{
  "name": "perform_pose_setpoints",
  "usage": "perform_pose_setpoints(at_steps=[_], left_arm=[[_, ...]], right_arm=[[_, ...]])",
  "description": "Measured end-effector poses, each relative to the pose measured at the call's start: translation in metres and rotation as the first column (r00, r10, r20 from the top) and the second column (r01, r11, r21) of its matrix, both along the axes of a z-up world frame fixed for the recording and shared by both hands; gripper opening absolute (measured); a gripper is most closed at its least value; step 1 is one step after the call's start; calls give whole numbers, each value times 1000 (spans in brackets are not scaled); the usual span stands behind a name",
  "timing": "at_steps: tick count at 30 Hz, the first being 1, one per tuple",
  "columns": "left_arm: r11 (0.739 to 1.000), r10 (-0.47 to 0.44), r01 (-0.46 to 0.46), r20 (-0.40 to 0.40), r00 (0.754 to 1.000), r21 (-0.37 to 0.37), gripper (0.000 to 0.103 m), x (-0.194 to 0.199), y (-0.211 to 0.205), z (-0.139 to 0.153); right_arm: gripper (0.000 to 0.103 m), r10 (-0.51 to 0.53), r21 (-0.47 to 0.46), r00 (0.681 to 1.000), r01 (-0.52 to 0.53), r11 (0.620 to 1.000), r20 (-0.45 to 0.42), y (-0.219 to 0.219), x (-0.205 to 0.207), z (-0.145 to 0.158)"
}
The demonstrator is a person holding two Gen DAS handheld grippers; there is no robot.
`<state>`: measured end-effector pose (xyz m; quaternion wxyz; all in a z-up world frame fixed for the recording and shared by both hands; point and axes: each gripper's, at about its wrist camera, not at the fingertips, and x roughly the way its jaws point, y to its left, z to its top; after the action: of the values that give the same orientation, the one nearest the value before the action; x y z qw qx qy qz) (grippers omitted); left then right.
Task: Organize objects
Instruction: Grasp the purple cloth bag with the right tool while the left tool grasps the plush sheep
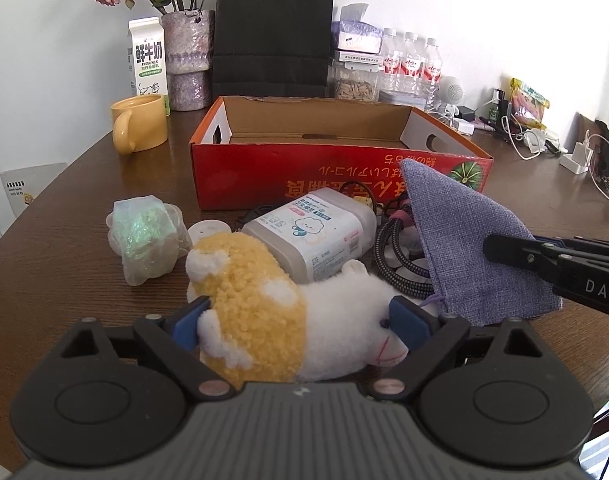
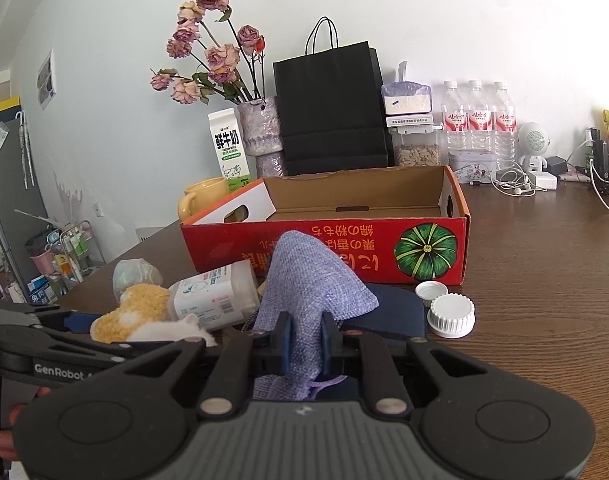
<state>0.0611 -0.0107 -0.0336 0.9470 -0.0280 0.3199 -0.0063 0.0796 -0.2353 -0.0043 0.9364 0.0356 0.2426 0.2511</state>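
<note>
My left gripper [image 1: 300, 320] is shut on a yellow and white plush toy [image 1: 272, 308], which lies on the brown table; it also shows in the right wrist view [image 2: 144, 316]. My right gripper [image 2: 306, 334] is shut on a purple fabric pouch [image 2: 308, 288] and holds it up above the table; the pouch also shows in the left wrist view [image 1: 472, 240]. The open red cardboard box [image 1: 336, 172] stands just behind, empty inside, also in the right wrist view [image 2: 344, 240].
A wipes container [image 1: 320, 232], a wrapped greenish bundle [image 1: 144, 236] and a braided cable [image 1: 396, 260] lie before the box. White lids [image 2: 450, 312] and a dark blue pouch [image 2: 392, 312] lie to the right. A yellow mug [image 1: 138, 126], milk carton, vase, black bag and bottles stand behind.
</note>
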Motion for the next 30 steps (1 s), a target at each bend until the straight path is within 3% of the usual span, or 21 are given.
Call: perform_pose_setpoints(at_steps=[1, 4, 6, 9, 11, 13, 17, 25, 27, 29, 30], left_arm=[[1000, 3, -3, 7, 1000, 0, 81, -2, 0, 1], [1000, 10, -10, 32, 999, -13, 63, -8, 5, 8], [1000, 11, -11, 33, 999, -16, 61, -8, 9, 8], [999, 14, -13, 38, 999, -30, 70, -12, 11, 9], [999, 3, -1, 53, 999, -40, 93, -16, 10, 13], [1000, -8, 10, 73, 997, -26, 103, -18, 4, 18], [1000, -5, 6, 50, 999, -19, 103, -8, 0, 22], [982, 155, -165, -112, 982, -92, 103, 33, 32, 8], [974, 148, -166, -125, 981, -151, 97, 31, 39, 5], [966, 107, -133, -126, 986, -223, 69, 26, 43, 6], [962, 99, -129, -131, 986, -243, 68, 24, 43, 7]], right_arm=[[14, -2, 0, 1000, 2, 1000, 1, 0, 0, 0], [14, -3, 2, 1000, 3, 1000, 7, -1, -2, 2], [14, -4, 2, 1000, 4, 1000, 11, -1, -3, 4], [14, -2, 1, 1000, 2, 1000, 15, 0, -5, 5], [14, -4, 3, 1000, 4, 1000, 20, 0, -6, 7], [14, -8, 6, 1000, 8, 1000, 28, -2, -7, 9], [14, -18, 14, 999, 18, 1000, 36, -7, -7, 12], [14, -28, 22, 999, 27, 999, 31, -12, -4, 10], [14, -27, 23, 999, 27, 999, 29, -12, -3, 9], [14, -26, 23, 999, 25, 999, 25, -11, -1, 8], [14, -24, 23, 999, 23, 999, 23, -10, -1, 7]])
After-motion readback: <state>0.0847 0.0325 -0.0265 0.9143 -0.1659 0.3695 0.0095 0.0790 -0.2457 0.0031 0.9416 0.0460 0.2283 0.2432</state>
